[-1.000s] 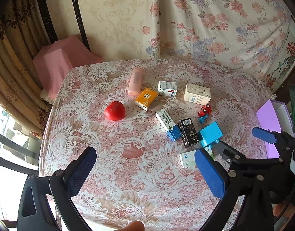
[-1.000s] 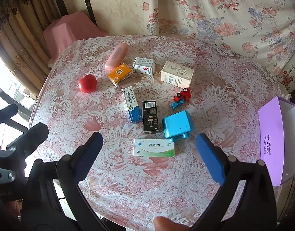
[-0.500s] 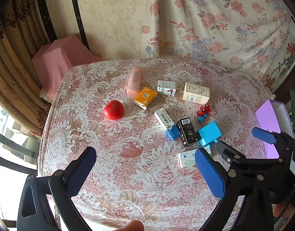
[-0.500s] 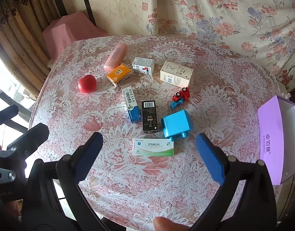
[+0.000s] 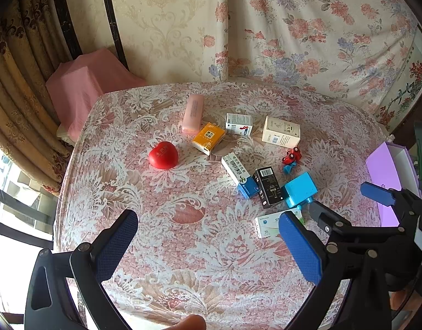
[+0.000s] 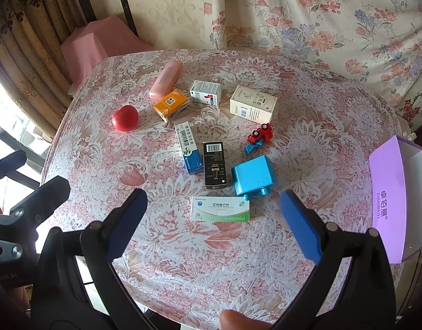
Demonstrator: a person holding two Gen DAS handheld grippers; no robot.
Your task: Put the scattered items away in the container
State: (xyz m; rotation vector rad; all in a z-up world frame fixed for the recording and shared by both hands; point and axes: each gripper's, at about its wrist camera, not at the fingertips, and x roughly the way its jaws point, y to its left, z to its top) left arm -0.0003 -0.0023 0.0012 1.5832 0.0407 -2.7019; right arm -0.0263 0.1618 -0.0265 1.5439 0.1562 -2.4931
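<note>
Scattered items lie on a lace-covered table: a red heart [image 5: 163,155] [image 6: 125,117], a pink case [image 6: 166,79], an orange box [image 6: 171,105], several small cartons, a black box [image 6: 215,164], a blue block [image 6: 254,175], a red toy car [image 6: 260,132] and a white-green pill box [image 6: 220,208]. An open purple box [image 6: 398,206] [image 5: 387,176] sits at the right edge. My left gripper [image 5: 208,242] is open and empty above the near table. My right gripper [image 6: 213,220] is open and empty above the pill box.
A pink-draped seat [image 5: 87,88] stands behind the table's far left corner. Curtains [image 5: 18,82] and a window are to the left. A floral cloth [image 5: 321,27] hangs behind. The right gripper's fingers [image 5: 376,195] show in the left wrist view.
Both views have shifted very slightly; the items sit a touch lower or nearer in frame. Nothing was grasped or moved on the table.
</note>
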